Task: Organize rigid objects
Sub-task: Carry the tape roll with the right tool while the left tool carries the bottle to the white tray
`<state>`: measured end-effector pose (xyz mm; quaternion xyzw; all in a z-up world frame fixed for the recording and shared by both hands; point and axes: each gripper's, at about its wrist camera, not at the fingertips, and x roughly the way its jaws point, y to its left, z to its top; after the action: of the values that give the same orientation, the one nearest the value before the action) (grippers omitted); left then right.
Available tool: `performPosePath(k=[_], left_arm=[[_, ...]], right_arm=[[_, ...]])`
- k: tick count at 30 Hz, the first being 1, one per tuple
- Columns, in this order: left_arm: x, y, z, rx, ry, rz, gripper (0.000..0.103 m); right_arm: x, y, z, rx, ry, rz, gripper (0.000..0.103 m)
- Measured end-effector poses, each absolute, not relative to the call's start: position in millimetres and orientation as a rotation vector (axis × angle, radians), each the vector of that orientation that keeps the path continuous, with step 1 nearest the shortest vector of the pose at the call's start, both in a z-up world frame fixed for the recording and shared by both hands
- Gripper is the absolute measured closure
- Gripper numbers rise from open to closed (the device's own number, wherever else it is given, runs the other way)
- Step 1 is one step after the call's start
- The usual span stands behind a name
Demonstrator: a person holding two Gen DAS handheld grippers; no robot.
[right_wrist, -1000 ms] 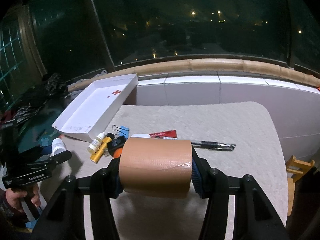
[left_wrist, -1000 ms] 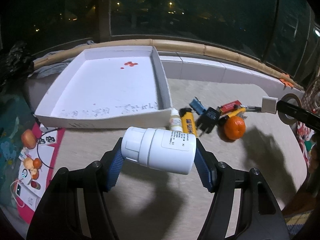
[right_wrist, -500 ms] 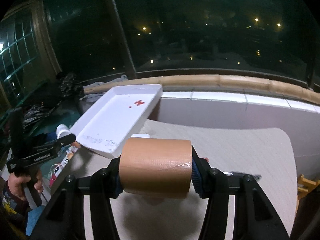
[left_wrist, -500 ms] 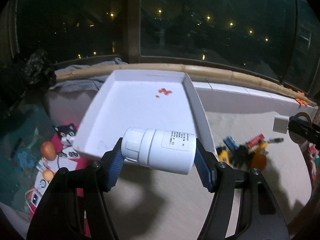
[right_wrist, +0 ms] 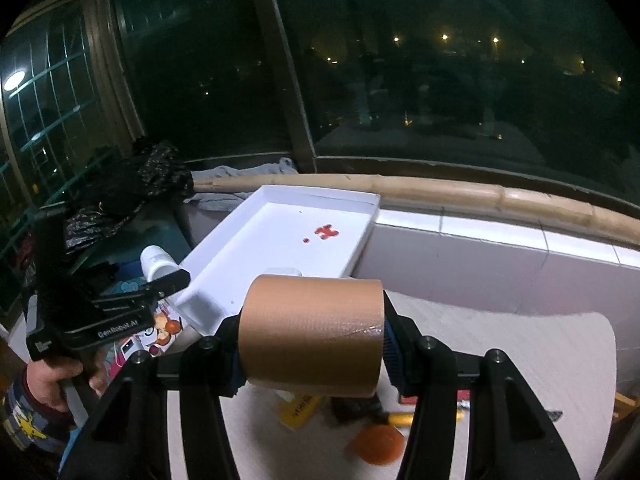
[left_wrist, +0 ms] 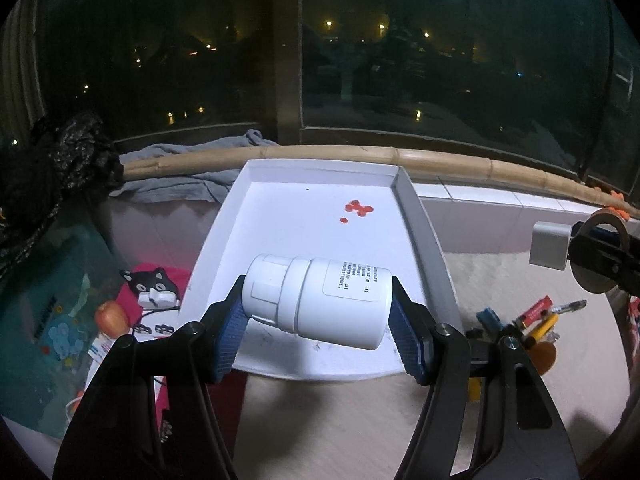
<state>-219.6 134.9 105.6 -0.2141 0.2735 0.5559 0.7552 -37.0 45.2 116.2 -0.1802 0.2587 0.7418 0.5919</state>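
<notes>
**Bottle and tape roll held at the white tray**

The beige, textured table top (left_wrist: 320, 432) carries the landmark: a shallow white rectangular cardboard tray (left_wrist: 420, 232), its floor marked with a small cluster of red spots (left_wrist: 357, 209). Behind the tray runs a bamboo pole (left_wrist: 460, 160) along the dark window.

The left gripper (left_wrist: 318, 308) hangs above the tray's near edge, its blue-padded jaws clamped on a white plastic pill bottle with a printed label (left_wrist: 320, 300), lying sideways with the cap to the left. The right gripper (right_wrist: 312, 344) sits just right of the tray's near corner, jaws clamped across a brown roll of packing tape (right_wrist: 312, 332).

Right of the tray, on the table, lies a small heap: an orange round fruit (right_wrist: 376, 446), a yellow lighter-like item (right_wrist: 300, 410), a red flat piece (left_wrist: 534, 310) and a blue binder clip (left_wrist: 490, 318). Left of the tray, below table level, a black-and-white cat-shaped figure (left_wrist: 150, 290) rests on a pink sheet.
</notes>
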Motion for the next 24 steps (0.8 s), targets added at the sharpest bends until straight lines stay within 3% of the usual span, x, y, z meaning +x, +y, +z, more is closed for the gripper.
performPosePath(k=[24], left_arm=[[-214,243,41,-0.684,0.728,1.26,0.037]], right_arm=[[-105,148,54,-0.473,0.715,1.578,0.049]])
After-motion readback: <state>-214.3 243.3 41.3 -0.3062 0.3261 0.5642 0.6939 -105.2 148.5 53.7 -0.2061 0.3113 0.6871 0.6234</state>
